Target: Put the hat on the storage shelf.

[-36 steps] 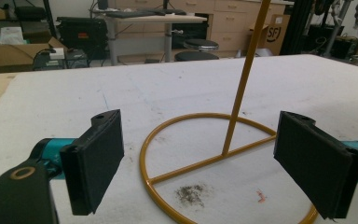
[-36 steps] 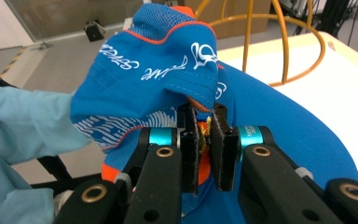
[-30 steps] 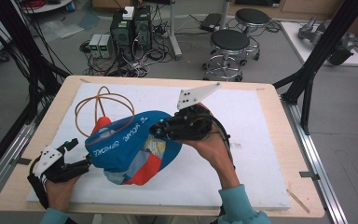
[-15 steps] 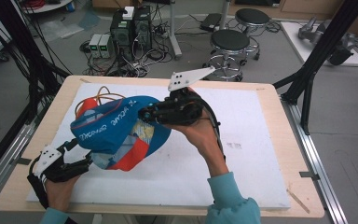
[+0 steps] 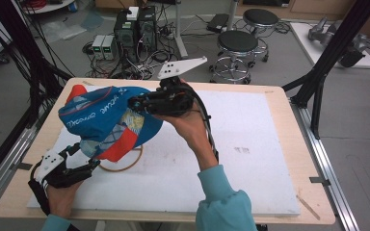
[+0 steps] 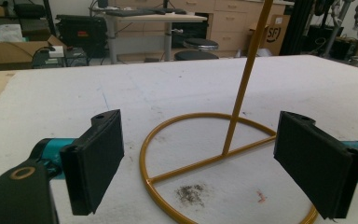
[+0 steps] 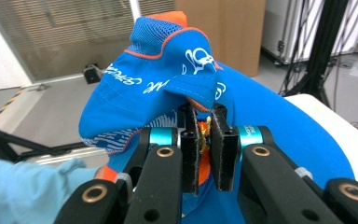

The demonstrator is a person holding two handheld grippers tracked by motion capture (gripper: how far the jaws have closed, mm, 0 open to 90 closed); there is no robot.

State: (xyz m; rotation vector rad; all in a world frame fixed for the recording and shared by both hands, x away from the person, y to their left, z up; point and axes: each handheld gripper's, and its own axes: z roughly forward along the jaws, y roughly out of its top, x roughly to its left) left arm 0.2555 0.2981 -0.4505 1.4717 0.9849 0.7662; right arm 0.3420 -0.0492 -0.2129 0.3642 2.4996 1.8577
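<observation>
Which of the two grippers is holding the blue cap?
The right gripper: its jaws are shut on the cap's fabric, lifting it above the table. The left gripper stands open by the yellow stand, holding nothing.

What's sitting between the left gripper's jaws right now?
In the left gripper view, the left gripper is open with nothing clamped. Beyond its jaws stands the yellow wire stand on the white mat, its round base and upright pole in the gap.
</observation>
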